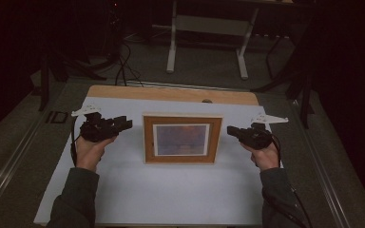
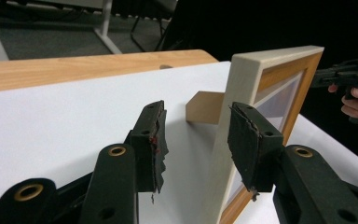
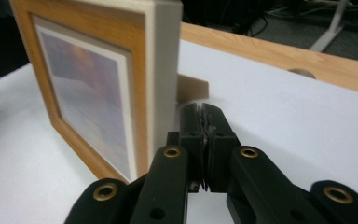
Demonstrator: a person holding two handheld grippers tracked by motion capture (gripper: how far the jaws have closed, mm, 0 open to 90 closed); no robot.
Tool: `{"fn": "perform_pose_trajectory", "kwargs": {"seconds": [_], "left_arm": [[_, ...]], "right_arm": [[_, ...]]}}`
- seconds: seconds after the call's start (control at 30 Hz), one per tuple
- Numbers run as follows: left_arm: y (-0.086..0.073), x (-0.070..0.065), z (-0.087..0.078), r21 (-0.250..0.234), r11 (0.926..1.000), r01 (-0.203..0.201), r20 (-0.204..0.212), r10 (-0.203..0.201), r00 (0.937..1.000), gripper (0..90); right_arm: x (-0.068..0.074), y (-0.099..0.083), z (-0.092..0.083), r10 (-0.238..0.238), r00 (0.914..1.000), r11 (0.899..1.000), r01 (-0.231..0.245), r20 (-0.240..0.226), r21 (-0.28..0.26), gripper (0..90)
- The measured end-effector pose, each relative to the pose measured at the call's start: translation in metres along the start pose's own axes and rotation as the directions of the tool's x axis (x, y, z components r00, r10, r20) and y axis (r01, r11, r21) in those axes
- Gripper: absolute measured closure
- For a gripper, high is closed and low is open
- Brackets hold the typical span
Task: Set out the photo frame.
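Left claw: black two-jaw tool in the person's left hand, at the left of the high view, pointing toward the frame's left edge. Its jaws stand apart with nothing pressed between the pads. In the left gripper view the frame's pale side edge rises in the gap between the two jaws, a little beyond them, and no pad touches it.

Left sleeve: dark grey-green, coming in from the bottom edge.

Tabletop: light wood board, covered by a white sheet that leaves a strip of bare wood along the far side.

Picture frame: rectangular wooden frame with an orange-brown front, a pale outer edge and a hazy blue-and-orange print under a white mat. It stands upright near the middle of the white sheet, between the two claws, its front toward the person.

Frame stand: a small tan wooden prop behind the frame, resting on the sheet.

Right claw: black two-jaw tool in the person's right hand, just beside the frame's right edge. Its jaws are pressed together, pad against pad, with nothing between them. In the right gripper view the tips lie next to the frame's pale side edge; whether they touch it I cannot tell.
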State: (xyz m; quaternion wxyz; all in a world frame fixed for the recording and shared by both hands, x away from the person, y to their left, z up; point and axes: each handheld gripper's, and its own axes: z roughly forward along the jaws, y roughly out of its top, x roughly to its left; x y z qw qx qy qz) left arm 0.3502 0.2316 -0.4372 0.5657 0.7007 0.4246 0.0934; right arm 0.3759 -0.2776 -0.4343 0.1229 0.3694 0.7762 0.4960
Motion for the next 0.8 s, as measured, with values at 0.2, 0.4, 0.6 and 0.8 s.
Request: {"fn": "perform_pose_trajectory", "kwargs": {"seconds": [0.2, 0.4, 0.6, 0.8], "left_arm": [[-0.005, 0.004, -0.005, 0.001, 1.0, 0.008, -0.029, -0.008, 0.9996, 57.7], [-0.014, 0.01, -0.01, 0.018, 0.9997, 0.014, -0.089, -0.013, 0.9959, 57.7], [-0.026, 0.016, -0.011, 0.058, 0.998, 0.026, -0.155, -0.017, 0.9878, 57.6], [-0.04, 0.021, -0.01, 0.11, 0.9936, 0.025, -0.225, 0.001, 0.9743, 57.2]], "right_arm": [[-0.003, -0.009, 0.005, 0.003, 0.9996, 0.999, -0.004, 0.028, 0.032, 89.4], [-0.005, -0.018, 0.011, 0.006, 0.999, 0.998, -0.009, 0.045, 0.061, 89.4], [-0.006, -0.027, 0.015, 0.002, 0.9979, 0.996, -0.008, 0.064, 0.088, 89.5], [-0.007, -0.036, 0.017, -0.002, 0.9953, 0.994, -0.009, 0.097, 0.111, 89.6]]}}
